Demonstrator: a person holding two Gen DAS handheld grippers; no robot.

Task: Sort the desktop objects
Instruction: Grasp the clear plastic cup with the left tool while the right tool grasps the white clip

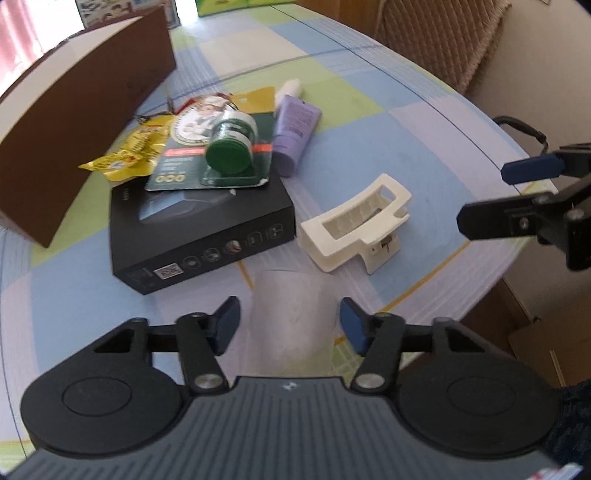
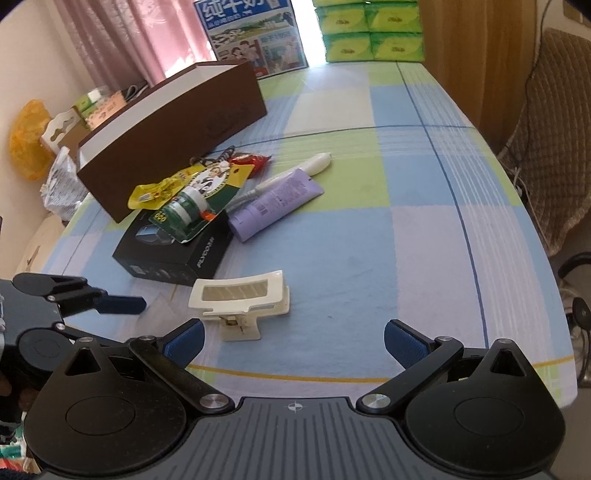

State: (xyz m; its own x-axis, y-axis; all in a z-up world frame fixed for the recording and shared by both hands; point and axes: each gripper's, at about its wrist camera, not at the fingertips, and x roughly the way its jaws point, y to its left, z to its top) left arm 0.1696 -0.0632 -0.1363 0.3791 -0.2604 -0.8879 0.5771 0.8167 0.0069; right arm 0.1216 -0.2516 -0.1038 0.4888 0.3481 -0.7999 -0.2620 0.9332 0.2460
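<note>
A cream clip lies on the checked tablecloth. Beside it sits a black box with a green tape pack on top. A yellow packet, a purple tube and a white pen-like stick lie behind. A clear plastic cup stands between the fingers of my left gripper, which is open around it. My right gripper is open and empty, near the clip.
A long brown box stands at the back left. Green tissue packs and a milk carton stand at the table's far end. A woven chair is to the right. The table edge is close in front.
</note>
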